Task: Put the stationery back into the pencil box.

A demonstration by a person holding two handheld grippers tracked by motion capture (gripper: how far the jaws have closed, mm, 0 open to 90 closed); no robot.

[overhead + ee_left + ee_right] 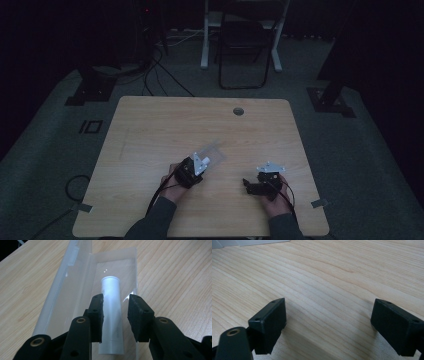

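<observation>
- Two claws at work on one wooden bench [150, 125], both in its near half, each held in a person's hand.
- Left claw [115, 315]: jaws parted to either side of a white cylinder [111, 315]. The left pad looks to be against the cylinder's side; a narrow gap shows at the right pad. Not clenched on it, as far as the left gripper view tells.
- White cylinder: lies lengthwise inside a clear plastic case [75, 290], its rounded end pointing away from the claw.
- Clear plastic case: open, resting flat on the bench, with its lid [62, 282] folded out beside the cylinder. In the high view the case [214, 150] is a faint pale shape just beyond the left claw [200, 164], toward the bench's middle.
- Right claw [328, 320]: released, jaws wide apart, bare wood grain between them. In the high view the right claw [247, 184] is well to the right of the case, low over the bench.
- Round cable hole [238, 111]: near the bench's far edge, well beyond the case.
- Folding chair [243, 47]: on the floor beyond the bench's far edge.
- White frame legs [205, 45]: beside the chair.
- Cables [160, 70]: on the carpet beyond the bench's far left corner.
- Room is dim; finer detail beyond the bench cannot be made out.
</observation>
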